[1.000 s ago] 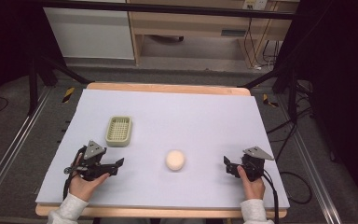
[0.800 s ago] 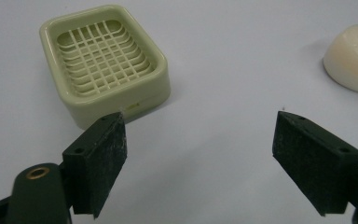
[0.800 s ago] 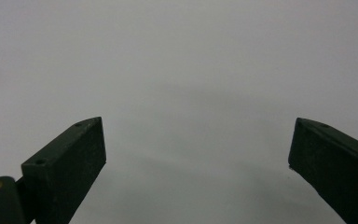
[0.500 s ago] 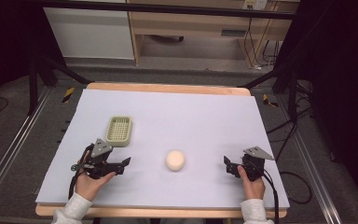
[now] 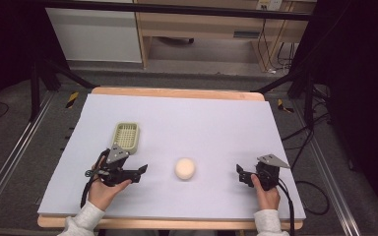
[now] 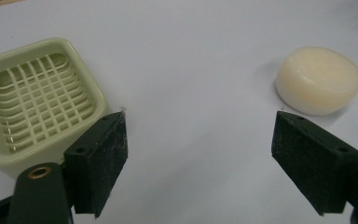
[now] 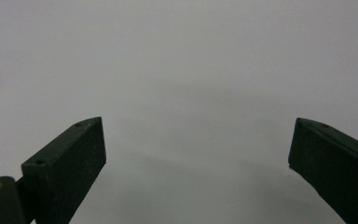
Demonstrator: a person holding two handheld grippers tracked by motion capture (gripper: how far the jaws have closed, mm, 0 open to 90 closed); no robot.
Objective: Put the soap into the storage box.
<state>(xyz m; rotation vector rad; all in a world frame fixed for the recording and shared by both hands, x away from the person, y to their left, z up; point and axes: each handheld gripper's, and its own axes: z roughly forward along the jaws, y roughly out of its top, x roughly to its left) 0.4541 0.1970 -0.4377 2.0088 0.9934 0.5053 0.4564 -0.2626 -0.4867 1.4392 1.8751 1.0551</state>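
Pale desk (image 5: 202, 123) carries everything: nearest the person, the left tongs (image 5: 141, 170) stand released and empty, the soap (image 5: 184, 168) just to their right. Right tongs (image 5: 239, 172), also released, lie farther from it; the dish (image 5: 126, 136) sits beyond.

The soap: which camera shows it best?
The left gripper view: the soap is big and sharp there, a round cream bar on the table. The high view shows it small; the right gripper view looks at bare table.

We see a round, cream-coloured bar of soap (image 5: 184, 168) lying flat on the bench, well apart from a pale green, rectangular plastic soap dish (image 5: 126, 137) with a slotted grid floor.
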